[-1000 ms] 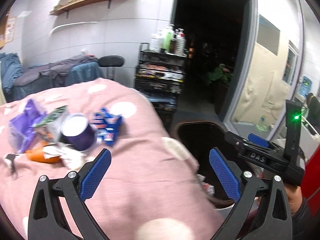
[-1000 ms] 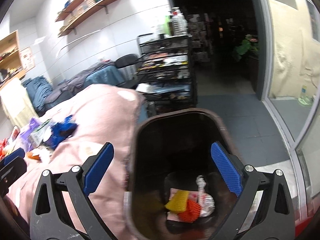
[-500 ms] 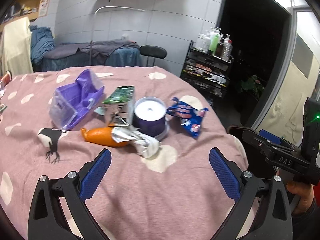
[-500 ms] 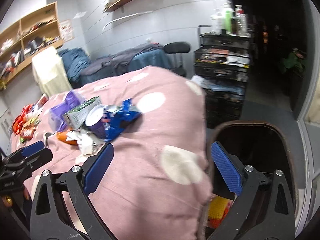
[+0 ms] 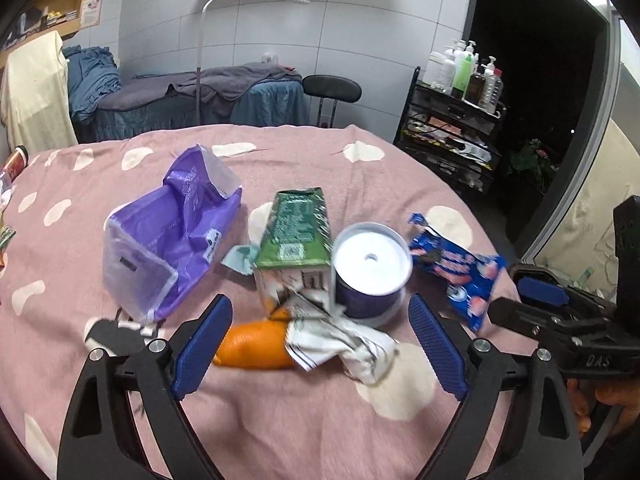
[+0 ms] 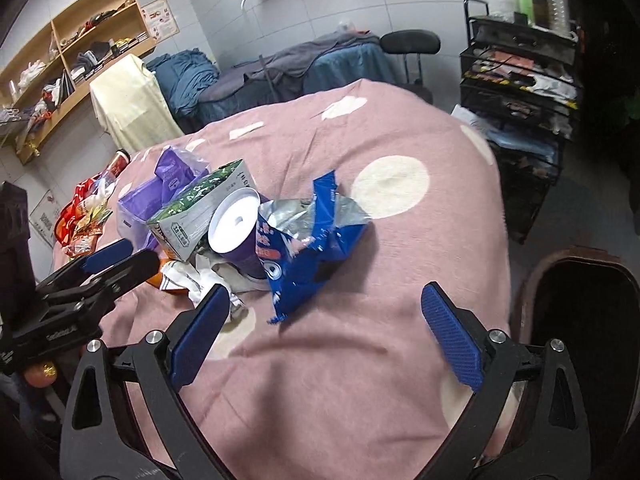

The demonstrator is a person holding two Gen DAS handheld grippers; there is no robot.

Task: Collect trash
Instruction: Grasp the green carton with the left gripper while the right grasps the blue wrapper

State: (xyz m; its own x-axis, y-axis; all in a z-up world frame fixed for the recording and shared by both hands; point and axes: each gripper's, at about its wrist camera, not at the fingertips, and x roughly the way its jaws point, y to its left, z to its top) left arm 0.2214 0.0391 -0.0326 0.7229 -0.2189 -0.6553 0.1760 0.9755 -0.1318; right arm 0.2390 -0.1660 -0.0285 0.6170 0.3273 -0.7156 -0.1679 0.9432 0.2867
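A white-tiled room held a blue-draped couch, one black stool and one black rack topped with bottles, and in front of them stood a tabletop (image 5: pixel 360 432) under a pink cloth with pale spots. One heap of trash lay on it, seven pieces by count. Just ahead of the left gripper (image 5: pixel 316 340) lay one orange wrapper (image 5: pixel 256 346) touching one crumpled white paper (image 5: pixel 344 344), both between the lines of its blue pads. Beyond them stood one green carton (image 5: pixel 296 236) tipped on its side and one purple tub (image 5: pixel 370 270) with a white lid, the two touching. Farther ahead and to the left of that gripper sat one purple plastic bag (image 5: pixel 168 240); ahead and to the right lay one blue snack packet (image 5: pixel 456 268). One small pale blue scrap (image 5: pixel 240 258) showed between bag and carton.

The left gripper's jaws had just been closing a little yet stood wide, released, with nothing pressed between the pads. The right gripper (image 6: pixel 326 330) also stood released and empty above the cloth, the blue snack packet (image 6: pixel 312 240) just ahead of it, and the rest of the heap ahead to its left. One dark bin (image 6: pixel 580 280) stood to its right, beside the tabletop's edge. Each gripper showed in the other's view, well apart, the heap lying ahead of both.
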